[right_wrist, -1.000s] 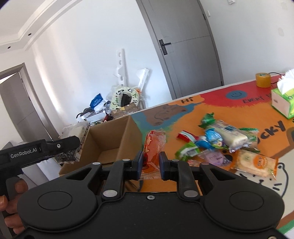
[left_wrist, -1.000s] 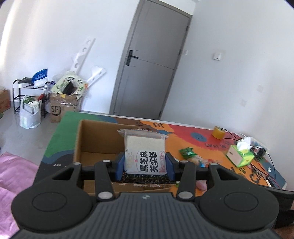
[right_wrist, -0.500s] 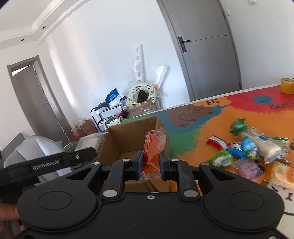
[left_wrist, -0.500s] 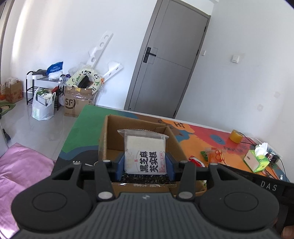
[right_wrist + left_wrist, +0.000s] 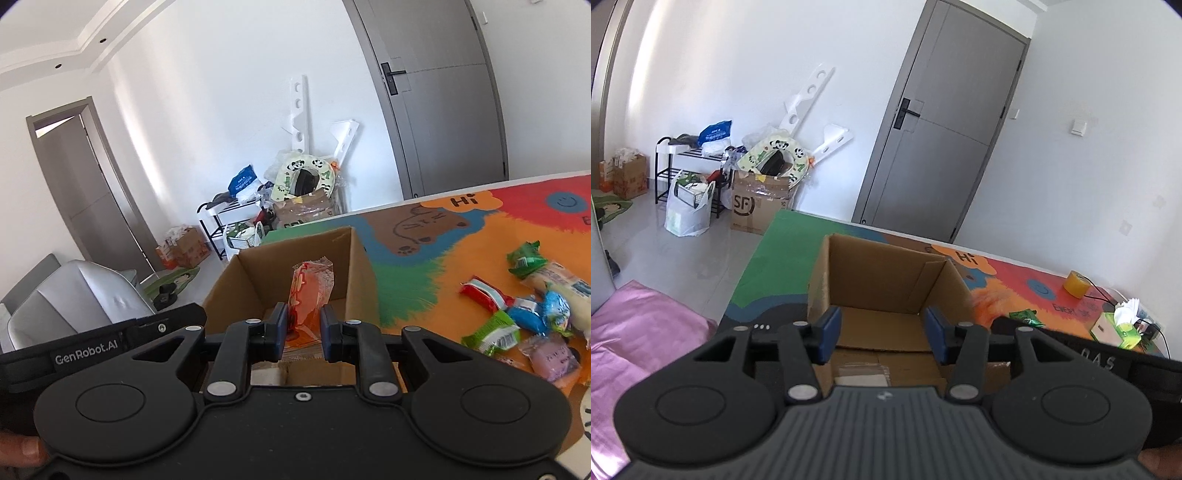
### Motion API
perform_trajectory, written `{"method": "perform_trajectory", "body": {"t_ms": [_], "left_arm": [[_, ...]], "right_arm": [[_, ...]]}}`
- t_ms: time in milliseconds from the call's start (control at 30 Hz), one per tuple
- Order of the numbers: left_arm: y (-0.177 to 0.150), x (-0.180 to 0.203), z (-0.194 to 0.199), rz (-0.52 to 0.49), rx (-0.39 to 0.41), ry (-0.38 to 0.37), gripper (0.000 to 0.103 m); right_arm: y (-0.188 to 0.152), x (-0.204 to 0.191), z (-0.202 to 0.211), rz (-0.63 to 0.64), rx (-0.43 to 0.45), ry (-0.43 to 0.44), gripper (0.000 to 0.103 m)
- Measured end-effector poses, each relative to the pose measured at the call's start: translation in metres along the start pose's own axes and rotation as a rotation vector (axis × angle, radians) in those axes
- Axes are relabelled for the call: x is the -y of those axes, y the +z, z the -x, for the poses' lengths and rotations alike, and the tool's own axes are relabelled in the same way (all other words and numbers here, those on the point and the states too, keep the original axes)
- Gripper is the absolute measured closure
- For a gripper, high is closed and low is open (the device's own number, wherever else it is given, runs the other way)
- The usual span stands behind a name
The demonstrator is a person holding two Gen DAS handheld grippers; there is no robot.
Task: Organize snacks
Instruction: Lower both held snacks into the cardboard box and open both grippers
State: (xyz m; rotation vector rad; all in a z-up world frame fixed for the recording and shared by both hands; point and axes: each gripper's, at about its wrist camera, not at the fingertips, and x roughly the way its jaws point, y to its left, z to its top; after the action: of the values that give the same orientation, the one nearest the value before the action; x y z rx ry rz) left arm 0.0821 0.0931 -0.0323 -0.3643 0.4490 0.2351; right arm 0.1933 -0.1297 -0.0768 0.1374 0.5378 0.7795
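An open cardboard box (image 5: 871, 273) stands on the colourful table mat and also shows in the right wrist view (image 5: 354, 258). My left gripper (image 5: 882, 334) is open and empty above the box; the white packet (image 5: 862, 376) lies on the box floor below it. My right gripper (image 5: 303, 328) is shut on an orange snack packet (image 5: 312, 291) and holds it upright over the box. Several loose snacks (image 5: 532, 317) lie on the mat to the right.
A green tissue box (image 5: 1119, 328) and a yellow tape roll (image 5: 1075, 283) sit at the table's far right. Beyond the table stand an SF carton (image 5: 757, 206), a shoe rack (image 5: 687, 173) and a grey door (image 5: 938, 140). A pink cloth (image 5: 631, 350) lies left.
My left gripper has opened and the white packet has dropped into the box. My right gripper has moved left with the orange packet, over the box.
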Motion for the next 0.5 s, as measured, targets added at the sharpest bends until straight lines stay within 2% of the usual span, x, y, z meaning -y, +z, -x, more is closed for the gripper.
{"method": "perform_trajectory", "body": {"t_ms": [33, 100, 267, 400, 500], "left_arm": [[0.000, 0.001, 0.001, 0.002, -0.004, 0.002, 0.047], [-0.001, 0.002, 0.002, -0.001, -0.001, 0.004, 0.042], [-0.002, 0.015, 0.005, -0.012, 0.009, 0.010, 0.027], [-0.005, 0.029, 0.008, -0.031, 0.012, -0.001, 0.023], [-0.008, 0.041, 0.009, -0.046, 0.011, -0.015, 0.022]], "right_arm": [[0.000, 0.001, 0.002, -0.003, 0.007, -0.004, 0.068], [0.000, 0.006, 0.010, -0.014, 0.020, -0.008, 0.063], [-0.004, 0.023, 0.030, -0.054, 0.035, -0.046, 0.057], [-0.011, 0.039, 0.049, -0.084, 0.051, -0.080, 0.048], [-0.015, 0.051, 0.061, -0.115, 0.049, -0.089, 0.046]]}}
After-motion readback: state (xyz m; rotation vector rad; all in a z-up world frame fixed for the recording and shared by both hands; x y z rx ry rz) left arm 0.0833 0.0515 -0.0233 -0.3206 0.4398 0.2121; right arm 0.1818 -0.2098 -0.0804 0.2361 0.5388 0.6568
